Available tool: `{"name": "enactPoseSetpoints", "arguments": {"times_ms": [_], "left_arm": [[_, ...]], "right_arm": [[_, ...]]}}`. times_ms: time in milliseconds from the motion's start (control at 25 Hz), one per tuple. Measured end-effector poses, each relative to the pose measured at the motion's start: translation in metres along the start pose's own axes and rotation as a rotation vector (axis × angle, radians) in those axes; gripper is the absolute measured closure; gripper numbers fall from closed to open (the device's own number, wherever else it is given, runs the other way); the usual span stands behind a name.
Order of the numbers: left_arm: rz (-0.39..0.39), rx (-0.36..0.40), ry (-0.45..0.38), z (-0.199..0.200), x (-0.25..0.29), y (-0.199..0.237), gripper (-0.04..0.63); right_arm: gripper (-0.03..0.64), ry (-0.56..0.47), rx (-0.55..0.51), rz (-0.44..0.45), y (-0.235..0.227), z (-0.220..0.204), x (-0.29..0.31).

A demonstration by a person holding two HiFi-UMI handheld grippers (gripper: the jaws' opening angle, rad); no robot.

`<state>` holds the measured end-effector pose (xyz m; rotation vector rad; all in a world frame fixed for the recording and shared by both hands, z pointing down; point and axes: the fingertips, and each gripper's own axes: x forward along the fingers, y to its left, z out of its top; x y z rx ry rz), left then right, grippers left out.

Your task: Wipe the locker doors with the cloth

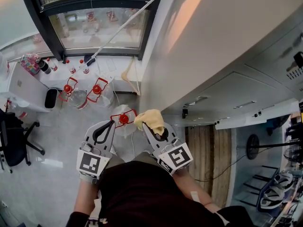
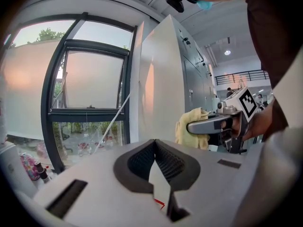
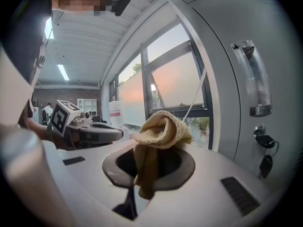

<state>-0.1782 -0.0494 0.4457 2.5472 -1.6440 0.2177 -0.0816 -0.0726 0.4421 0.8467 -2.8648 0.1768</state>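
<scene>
A bunched yellow cloth [image 1: 150,120] [image 3: 158,135] [image 2: 193,129] is clamped in my right gripper [image 1: 156,129] [image 3: 149,174], close to the white locker side [image 1: 208,37]. In the right gripper view a grey locker door [image 3: 232,84] with a clear handle [image 3: 253,79] and a key in its lock [image 3: 261,143] stands to the right of the cloth. My left gripper [image 1: 103,132] [image 2: 155,174] is held beside the right one, its jaws closed with nothing between them.
A dark-framed window [image 1: 94,22] stands ahead. Below on the floor are water jugs with red handles [image 1: 97,90], a white cabinet [image 1: 21,86] and a black office chair [image 1: 14,136]. A wooden strip [image 1: 208,155] and fans [image 1: 274,183] lie to the right.
</scene>
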Motion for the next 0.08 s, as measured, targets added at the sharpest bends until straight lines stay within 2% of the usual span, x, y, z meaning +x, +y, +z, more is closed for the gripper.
{"name": "enactPoseSetpoints", "arguments": {"times_ms": [80], "left_arm": [[-0.002, -0.001, 0.002, -0.0002, 0.0015, -0.0011, 0.588]], "right_arm": [[0.565, 0.001, 0.005, -0.001, -0.0017, -0.0007, -0.0008]]}}
